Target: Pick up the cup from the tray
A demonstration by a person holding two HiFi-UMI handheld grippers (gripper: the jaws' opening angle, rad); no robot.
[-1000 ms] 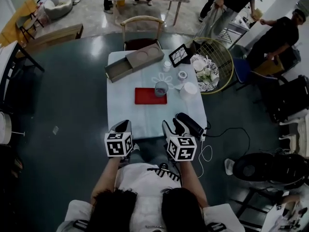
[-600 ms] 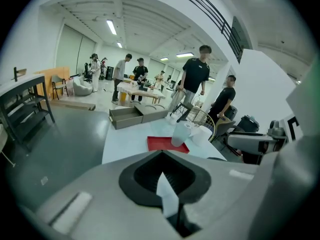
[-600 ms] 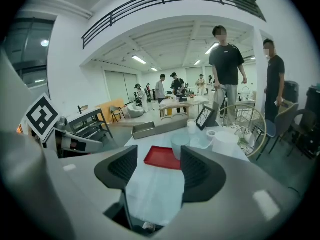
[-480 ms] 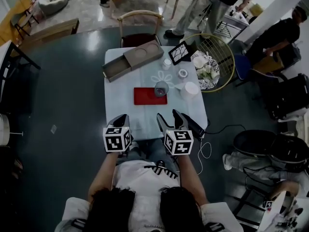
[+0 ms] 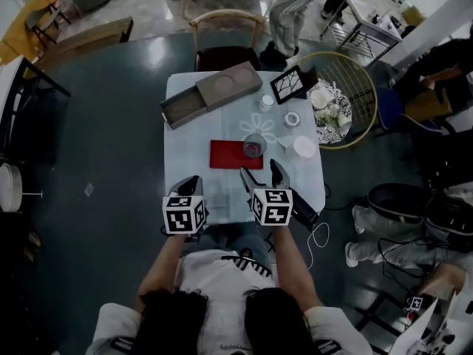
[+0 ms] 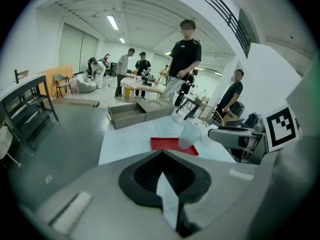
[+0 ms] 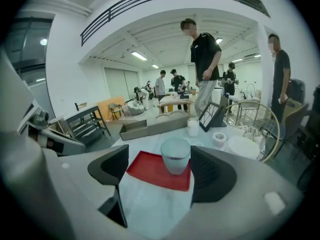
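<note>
Cup location: the cup [image 5: 254,146] stands upright at the far right corner of the red tray [image 5: 225,155], near the middle of the table [image 5: 188,128].
Cup handling: frosted, tapering tumbler. Probably light and stiff, with a smooth wall that may slip. If it is glass it is fragile, so use moderate force. Whether it holds anything cannot be told.
Grip point: across the side wall at about mid-height, approached from the near side. Avoid the rim.
Right gripper [image 5: 259,170]: jaws wide apart, having just been opening. Nothing is between them. The cup lies ahead, centred in the gap.
Left gripper [image 5: 191,182]: jaws together and empty, over the near table edge, well left of the cup.
Approach path: only bare cloth and the low tray lip lie ahead of the right gripper.
Nearest obstacle: the white bowl [image 5: 304,147], near the cup's right side. The outer jaw could brush it.
Farther items: tape roll [image 5: 293,119], small white jar [image 5: 267,103], picture frame [image 5: 288,85] and open wooden box [image 5: 211,95], all beyond the cup.
Off-table: wire basket [image 5: 347,95] to the right and chair [image 5: 228,43] behind.
</note>
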